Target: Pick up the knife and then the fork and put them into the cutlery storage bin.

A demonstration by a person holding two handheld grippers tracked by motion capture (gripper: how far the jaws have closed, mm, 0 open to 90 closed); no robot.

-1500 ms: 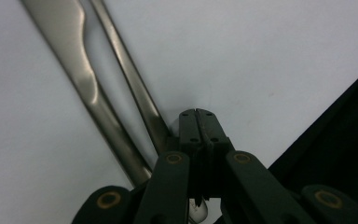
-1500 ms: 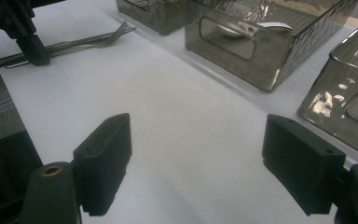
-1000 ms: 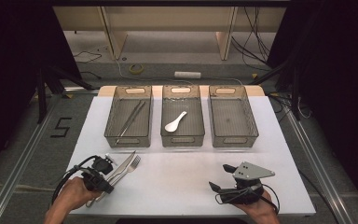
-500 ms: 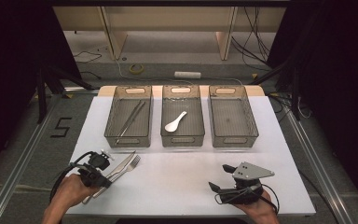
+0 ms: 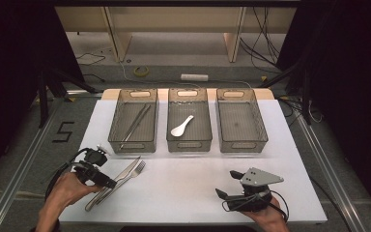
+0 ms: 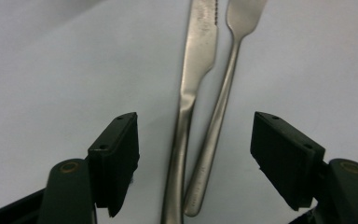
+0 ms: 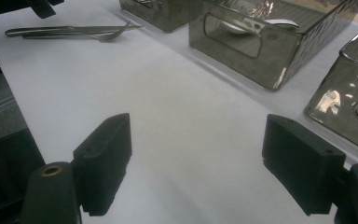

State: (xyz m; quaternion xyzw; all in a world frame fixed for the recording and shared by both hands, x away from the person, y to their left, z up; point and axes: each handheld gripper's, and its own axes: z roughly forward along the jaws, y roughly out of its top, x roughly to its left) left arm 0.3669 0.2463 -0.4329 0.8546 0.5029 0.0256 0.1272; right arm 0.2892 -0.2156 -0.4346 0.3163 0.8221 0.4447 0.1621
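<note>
At the lower left of the high view, the left gripper [image 5: 110, 184] sits over the handle ends of a knife [image 5: 118, 178] and a fork [image 5: 134, 171], which lie side by side on the white table [image 5: 183, 188], tips pointing toward the upper right of the frame. In the left gripper view, the left gripper [image 6: 193, 156] has its jaws spread wide, having just been opening; the knife [image 6: 191, 98] and fork [image 6: 223, 98] handles lie between the pads, touching neither, and the two handles meet near the bottom of that frame. Both pieces rest flat on the table.

At the lower right of the high view, the right gripper [image 5: 224, 186] lies low over bare table, held by a hand [image 5: 270, 217]. In the right gripper view, the right gripper [image 7: 196, 163] shows its jaws spread, with nothing between them.

Across the upper middle of the high view stand three smoky clear bins in a row. The left bin [image 5: 121, 126] contains long metal utensils; their kind cannot be told. The middle bin [image 5: 189, 143] contains a white spoon [image 5: 181, 126]. The right bin [image 5: 241, 143] stands beside it.
</note>
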